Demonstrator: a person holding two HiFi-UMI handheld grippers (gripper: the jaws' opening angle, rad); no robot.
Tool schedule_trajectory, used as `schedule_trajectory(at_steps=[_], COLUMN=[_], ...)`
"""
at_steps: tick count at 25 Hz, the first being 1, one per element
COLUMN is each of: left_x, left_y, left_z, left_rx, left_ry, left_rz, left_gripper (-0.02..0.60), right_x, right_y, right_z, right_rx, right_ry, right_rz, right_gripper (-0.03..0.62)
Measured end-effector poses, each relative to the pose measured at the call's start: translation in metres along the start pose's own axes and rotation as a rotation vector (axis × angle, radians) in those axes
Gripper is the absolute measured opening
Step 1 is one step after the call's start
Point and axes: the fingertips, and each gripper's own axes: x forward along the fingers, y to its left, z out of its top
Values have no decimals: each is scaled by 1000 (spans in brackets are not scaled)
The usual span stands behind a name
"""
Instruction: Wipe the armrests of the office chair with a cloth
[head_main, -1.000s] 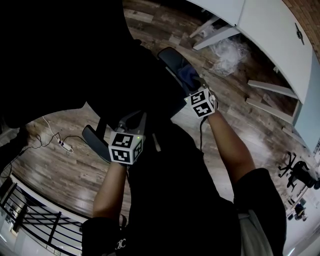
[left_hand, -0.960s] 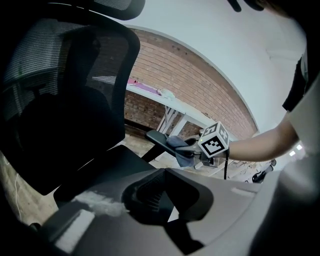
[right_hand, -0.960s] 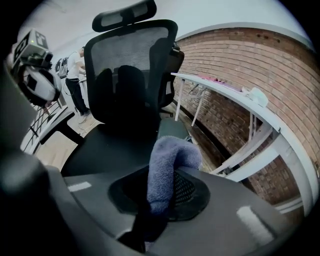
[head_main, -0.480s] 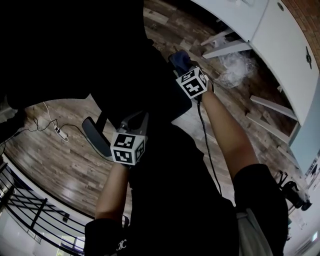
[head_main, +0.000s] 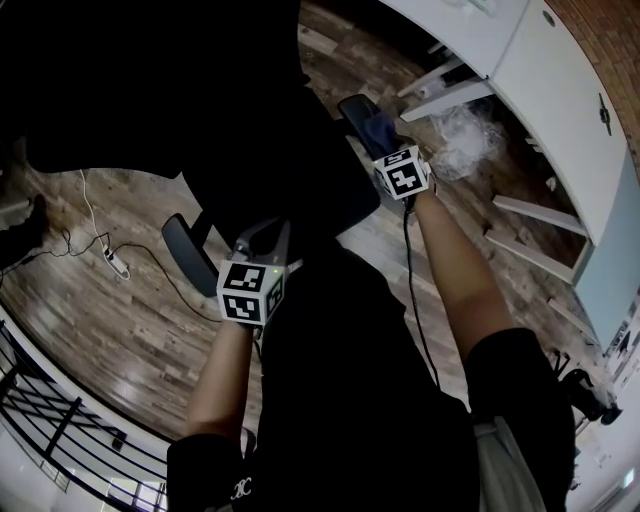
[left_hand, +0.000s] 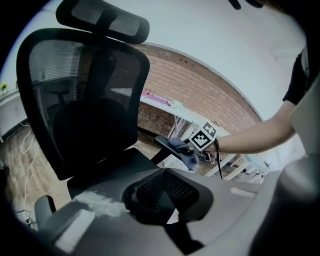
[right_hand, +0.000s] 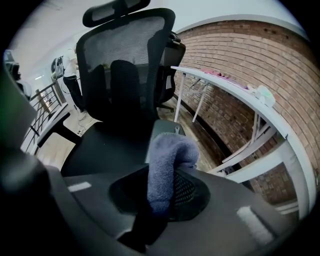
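- Right claw (head_main: 388, 145) is clamped on a blue cloth (right_hand: 167, 160); the terry fabric bulges up from between the jaws and folds forward over their tips.
- The cloth lies on the rear part of the office chair's (left_hand: 85, 95) right armrest (head_main: 355, 108), and the left gripper view shows it draped over that pad's edge.
- Left claw (head_main: 262, 235) has its jaws drawn together with nothing between them. It hangs over the front of the chair's seat (left_hand: 112, 165), nearer the left armrest (head_main: 185, 255) than the right one and touching neither.
- The chair faces the person, its mesh backrest upright and its headrest (left_hand: 102, 20) on top.
- A white counter (head_main: 560, 90) on slanted legs runs beside the chair's right side, along a brick wall (right_hand: 235, 55).
- On the wooden floor (head_main: 100, 320) off the chair's left side lies a power strip (head_main: 108, 255) with its cable, and past that a dark railing (head_main: 60, 440).
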Motion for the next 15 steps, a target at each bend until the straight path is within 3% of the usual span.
schedule_trajectory(at_steps=[6,10,15], left_x=[-30,-40,-34], left_y=[-15,-31,-37], left_z=[-44,-73,-85], left_rx=[-11,-6,-75], left_ry=[3,30,34], left_rz=[-12,-11,3], left_gripper=[5,5,5], right_x=[-22,-25,-29], right_y=[7,5,6], right_z=[-51,-64,-68], right_rx=[74,125,160], right_ry=[54,48,36], right_rz=[-38,-50,-9], right_gripper=[74,72,72])
